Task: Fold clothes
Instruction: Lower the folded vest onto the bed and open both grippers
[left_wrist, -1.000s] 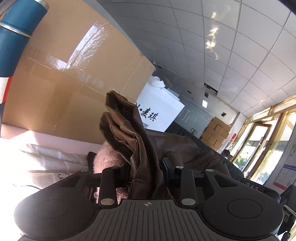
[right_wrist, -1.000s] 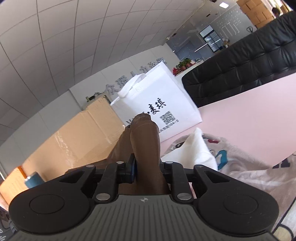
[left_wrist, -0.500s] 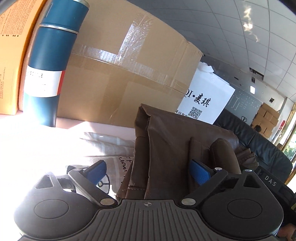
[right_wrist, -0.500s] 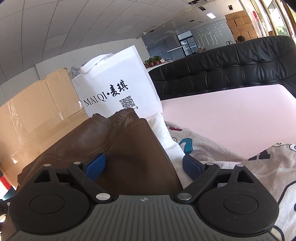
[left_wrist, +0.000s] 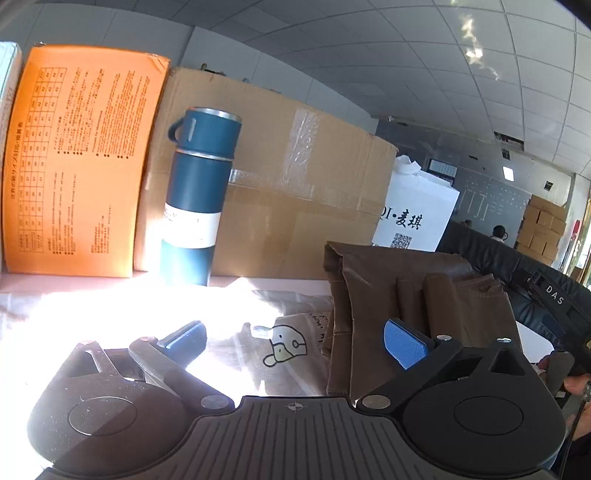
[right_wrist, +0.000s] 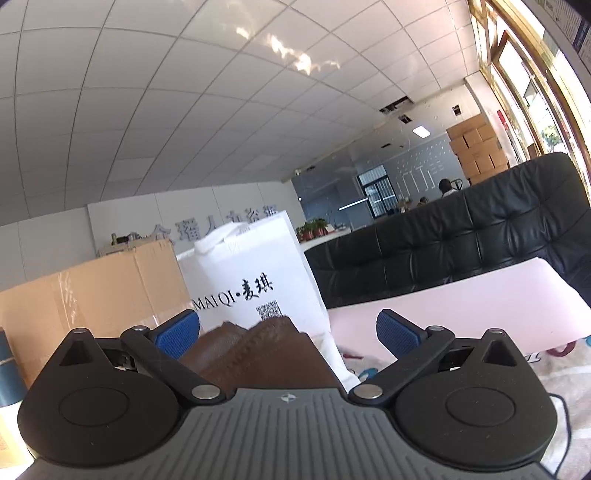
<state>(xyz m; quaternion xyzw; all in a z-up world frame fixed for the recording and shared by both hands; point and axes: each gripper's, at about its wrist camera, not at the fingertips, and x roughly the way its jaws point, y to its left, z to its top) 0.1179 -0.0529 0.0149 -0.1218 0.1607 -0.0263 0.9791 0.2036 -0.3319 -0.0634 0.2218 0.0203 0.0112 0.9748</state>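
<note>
Both hand-held grippers are seen spread wide, nothing gripped. Left hand-held gripper (left_wrist: 293, 341): brown garment (left_wrist: 406, 291) is lying folded on the table (left_wrist: 110, 306), just ahead & to the right, w/ a duck-print cloth (left_wrist: 284, 347) between the fingers. Right hand-held gripper (right_wrist: 288, 334): garment (right_wrist: 258, 354) sits between the fingers, left of centre, pads not touching it.

The pink worktop (right_wrist: 461, 306) carries printed pale clothes (left_wrist: 291, 343) under a folded brown garment (left_wrist: 406, 291); behind it stand a blue flask (left_wrist: 195, 199), cardboard box (left_wrist: 295, 199) and white bag (right_wrist: 255, 280).

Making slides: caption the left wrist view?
Open left gripper beside folded brown leather garment, blue steel flask behind.
</note>
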